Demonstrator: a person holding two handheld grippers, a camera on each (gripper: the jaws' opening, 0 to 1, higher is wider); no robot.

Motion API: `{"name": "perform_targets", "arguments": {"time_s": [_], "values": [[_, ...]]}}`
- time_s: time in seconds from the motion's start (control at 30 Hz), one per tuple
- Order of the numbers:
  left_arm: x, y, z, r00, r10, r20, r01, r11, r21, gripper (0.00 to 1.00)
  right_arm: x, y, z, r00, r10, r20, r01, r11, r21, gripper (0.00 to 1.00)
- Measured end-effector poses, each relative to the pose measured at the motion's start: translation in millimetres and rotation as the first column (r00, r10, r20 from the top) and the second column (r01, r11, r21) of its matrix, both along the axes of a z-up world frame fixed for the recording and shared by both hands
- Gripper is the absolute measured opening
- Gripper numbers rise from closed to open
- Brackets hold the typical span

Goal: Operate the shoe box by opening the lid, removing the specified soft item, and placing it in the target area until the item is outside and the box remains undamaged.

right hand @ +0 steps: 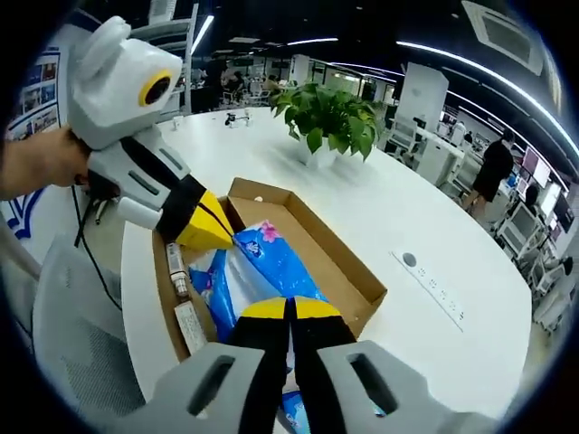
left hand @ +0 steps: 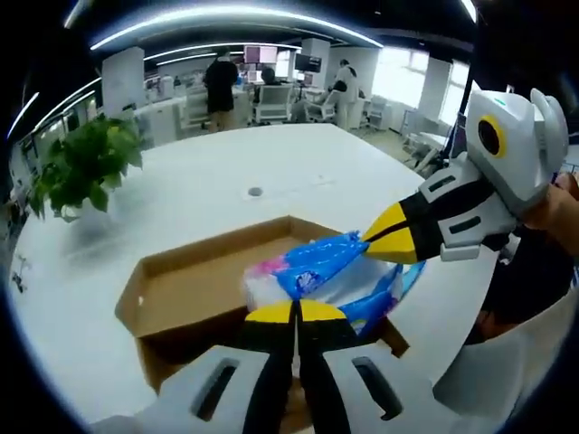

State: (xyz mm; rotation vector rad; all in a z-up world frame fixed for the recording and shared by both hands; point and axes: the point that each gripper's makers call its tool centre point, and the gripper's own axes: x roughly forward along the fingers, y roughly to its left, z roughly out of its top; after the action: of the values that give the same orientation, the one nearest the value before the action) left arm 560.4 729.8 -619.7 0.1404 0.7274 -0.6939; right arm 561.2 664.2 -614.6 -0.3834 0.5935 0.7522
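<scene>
Soft item: crinkly blue, white and pink plastic pack [left hand: 326, 271], lying in the open brown cardboard shoe box [left hand: 194, 276] on the white table [left hand: 226, 172].
Left gripper [left hand: 296, 312]: yellow-tipped fingers closed on the pack's near edge.
Right gripper [right hand: 289, 307]: fingers closed on the pack.
Right gripper view: leafy green potted plant [right hand: 330, 113] beyond the box.

Two close downward views from opposite sides, sharing the open shoe box [left hand: 194, 280] [right hand: 312, 249].
</scene>
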Motion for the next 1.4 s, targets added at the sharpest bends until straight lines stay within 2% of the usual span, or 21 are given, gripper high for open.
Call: {"name": "perform_targets", "arguments": {"time_s": [0.2,0.53,0.97,1.4], "values": [[-4.2,-20,7.3,0.999,-0.039,0.003,0.039,0.999,-0.008,0.0,-5,-21,8.2,0.999,-0.036,0.008,0.036,0.999,0.001,0.0],[-9.7,-70,16.3,0.993,-0.121,0.009,0.121,0.992,-0.028,0.0,-14,-66,17.0,0.995,-0.095,0.018,0.095,0.995,-0.014,0.0],[-24.2,-124,10.1,0.98,-0.196,-0.017,0.196,0.98,-0.029,0.0,-25,-121,14.9,0.993,-0.116,0.014,0.117,0.992,-0.041,0.0],[-33.3,-171,3.6,0.971,-0.236,-0.039,0.235,0.971,-0.04,0.0,-31,-167,10.4,0.992,-0.128,0.015,0.129,0.99,-0.054,0.0]]}}
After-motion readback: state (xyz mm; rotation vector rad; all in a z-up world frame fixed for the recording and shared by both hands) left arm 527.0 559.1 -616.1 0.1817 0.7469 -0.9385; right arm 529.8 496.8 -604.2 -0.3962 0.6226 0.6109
